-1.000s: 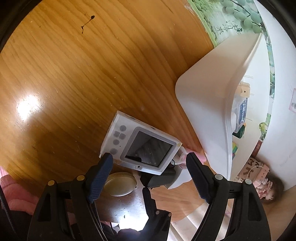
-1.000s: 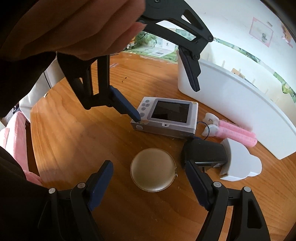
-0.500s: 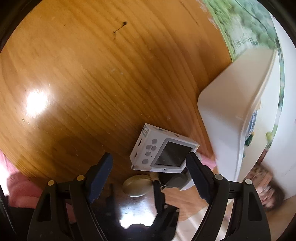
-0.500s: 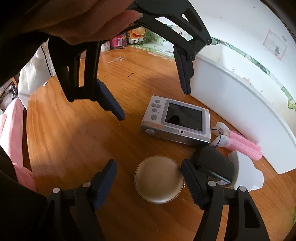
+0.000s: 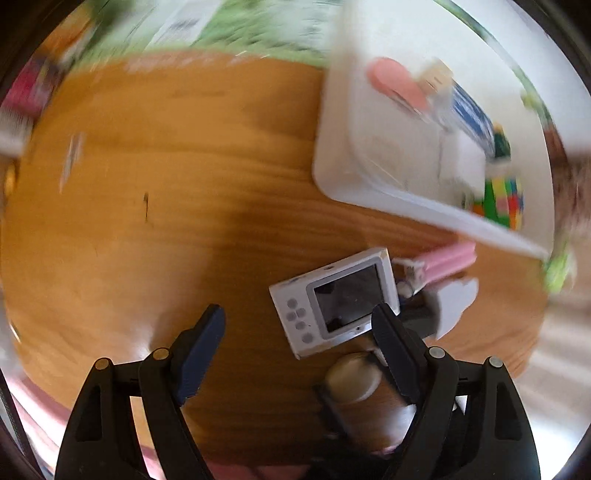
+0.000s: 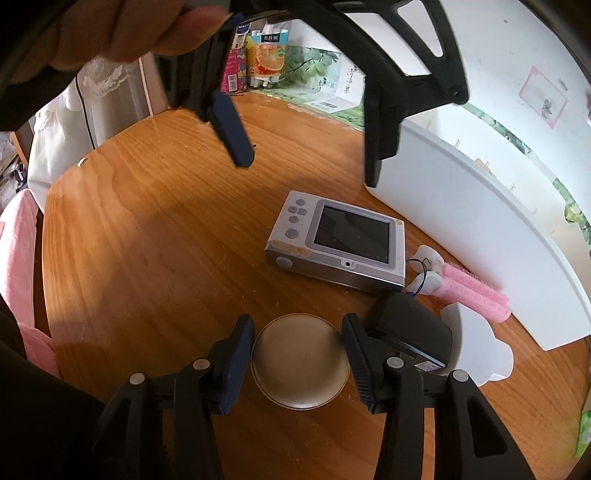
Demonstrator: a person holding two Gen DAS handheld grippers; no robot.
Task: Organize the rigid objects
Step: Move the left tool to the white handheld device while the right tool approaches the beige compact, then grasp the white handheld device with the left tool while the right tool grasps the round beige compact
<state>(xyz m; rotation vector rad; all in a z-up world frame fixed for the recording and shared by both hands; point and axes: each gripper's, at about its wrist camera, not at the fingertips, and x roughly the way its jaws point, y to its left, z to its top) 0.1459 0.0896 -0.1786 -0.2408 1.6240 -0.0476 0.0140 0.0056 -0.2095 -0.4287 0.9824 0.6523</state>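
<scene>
In the right wrist view, a pink cushion sits at the far left edge beside the wooden table. At the upper left a hand carries the left gripper, which hangs above the table with its jaws spread wide and nothing between them. At the lower centre, the right gripper is closing its jaws around a round beige case that lies flat on the table; the pads sit just beside its rim on either side, not yet clearly pressing. Above it, at centre, a grey camera lies screen up. To the right of the case are a black adapter, a white cloud-shaped piece and pink hair rollers, all beside the wall of the white bin. In the blurred left wrist view, the bin at the upper right holds a pink item and colourful things.
</scene>
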